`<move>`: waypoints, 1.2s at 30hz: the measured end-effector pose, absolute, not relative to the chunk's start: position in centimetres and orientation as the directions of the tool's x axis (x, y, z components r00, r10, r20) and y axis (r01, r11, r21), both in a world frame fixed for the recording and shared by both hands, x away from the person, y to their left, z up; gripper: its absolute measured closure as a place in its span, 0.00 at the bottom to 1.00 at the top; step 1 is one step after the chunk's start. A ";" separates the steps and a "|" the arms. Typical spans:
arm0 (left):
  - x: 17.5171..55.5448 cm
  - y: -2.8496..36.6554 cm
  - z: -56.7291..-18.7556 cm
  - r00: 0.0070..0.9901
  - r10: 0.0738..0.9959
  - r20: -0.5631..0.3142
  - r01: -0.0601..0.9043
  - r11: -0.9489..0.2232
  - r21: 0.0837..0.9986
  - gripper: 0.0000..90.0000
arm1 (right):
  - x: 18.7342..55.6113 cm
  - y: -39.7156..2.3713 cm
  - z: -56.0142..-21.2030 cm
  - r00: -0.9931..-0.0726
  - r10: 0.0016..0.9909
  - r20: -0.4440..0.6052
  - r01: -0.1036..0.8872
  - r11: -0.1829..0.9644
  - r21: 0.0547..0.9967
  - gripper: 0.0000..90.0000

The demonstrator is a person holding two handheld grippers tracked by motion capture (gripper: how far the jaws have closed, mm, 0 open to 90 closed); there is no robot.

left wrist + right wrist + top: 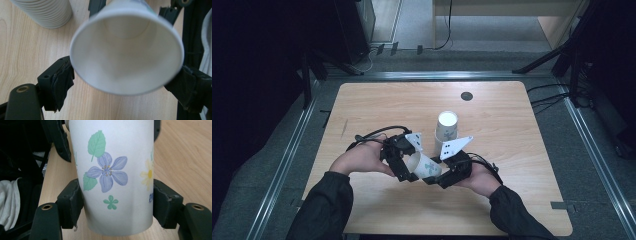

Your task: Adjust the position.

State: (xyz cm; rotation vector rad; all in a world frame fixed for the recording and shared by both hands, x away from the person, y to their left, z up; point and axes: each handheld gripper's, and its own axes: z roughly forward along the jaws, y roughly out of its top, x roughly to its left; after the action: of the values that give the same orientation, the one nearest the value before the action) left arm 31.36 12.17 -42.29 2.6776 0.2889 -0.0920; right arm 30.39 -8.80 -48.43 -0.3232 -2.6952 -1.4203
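Your right claw (115, 202) is clamped on the white paper cup with printed blue and yellow flowers (115, 170), its pads pressing both sides of the wall near the base. The cup lies on its side above the light wooden tabletop (377, 107), between your two hands, mouth toward the left claw (125, 80). The left claw stands wide around the rim, and whether its pads touch the paper I cannot tell.

Risks, as judged:
- The thin wall may buckle if the right claw squeezes harder.
- The left pads may snag the rim as you withdraw, twisting the cup loose.
- The stack of white ribbed paper cups (446, 127) stands near; a sweeping elbow could topple it.
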 end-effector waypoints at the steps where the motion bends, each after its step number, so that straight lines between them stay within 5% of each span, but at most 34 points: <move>1: 31.3 12.5 -42.3 0.975 0.195 -0.111 0.224 -0.873 0.433 0.15 | 30.4 -9.0 -48.3 -0.974 0.153 0.165 0.222 0.541 0.811 0.36; 16: 30.9 16.6 -42.7 0.945 0.280 -0.170 0.324 -0.719 0.616 0.15 | 30.9 -11.3 -46.8 -0.967 0.183 0.177 0.242 0.444 0.863 0.36; 36: 30.6 15.8 -43.2 0.923 0.298 -0.245 0.374 -0.537 0.756 0.15 | 31.2 -12.7 -46.6 -0.960 0.174 0.221 0.270 0.354 0.895 0.36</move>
State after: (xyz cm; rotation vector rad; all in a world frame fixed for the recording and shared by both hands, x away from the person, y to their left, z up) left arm 30.59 15.76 -43.16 2.1728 0.4761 -0.1077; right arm 31.17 -12.72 -46.63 -0.4135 -2.5123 -1.6877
